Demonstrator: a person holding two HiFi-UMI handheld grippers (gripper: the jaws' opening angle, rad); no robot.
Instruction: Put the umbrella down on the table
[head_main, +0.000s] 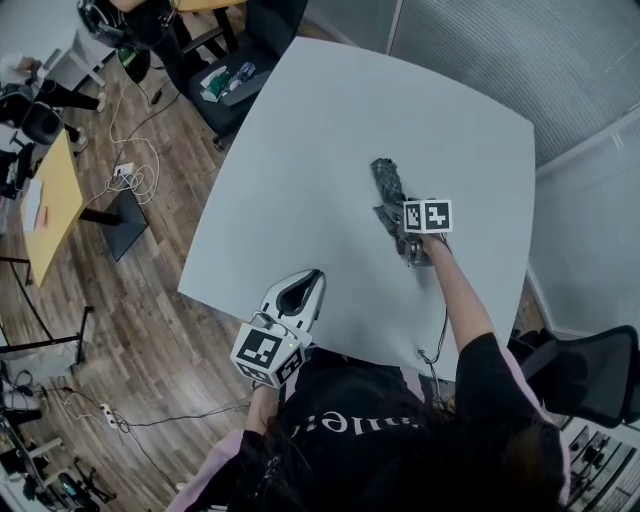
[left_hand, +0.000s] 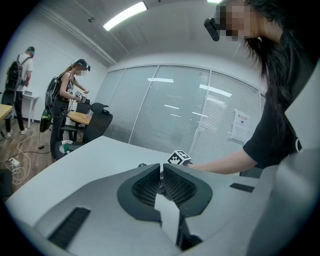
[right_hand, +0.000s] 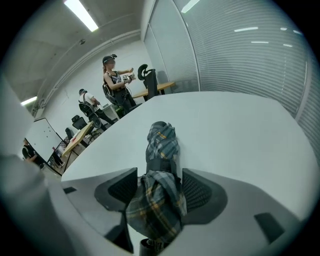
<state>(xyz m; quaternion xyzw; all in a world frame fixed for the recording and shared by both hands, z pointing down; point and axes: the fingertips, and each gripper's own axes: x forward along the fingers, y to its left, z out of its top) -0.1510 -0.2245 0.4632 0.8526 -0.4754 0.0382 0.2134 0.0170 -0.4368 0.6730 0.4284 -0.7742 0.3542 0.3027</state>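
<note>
On the table, umbrella between right gripper's parted fingers, plaid only close-up

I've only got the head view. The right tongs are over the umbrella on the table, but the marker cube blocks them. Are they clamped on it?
Observer: No. In the right gripper view the right tongs stand wide apart. The plaid umbrella lies between them, and neither side looks pressed against it.
Operator: Is it actually resting on the table?
Observer: It looks so. From that low angle its far end sits on the grey table with no gap under it.
Operator: And the left tongs?
Observer: The left gripper view shows the left tongs shut, with nothing between them.
</note>
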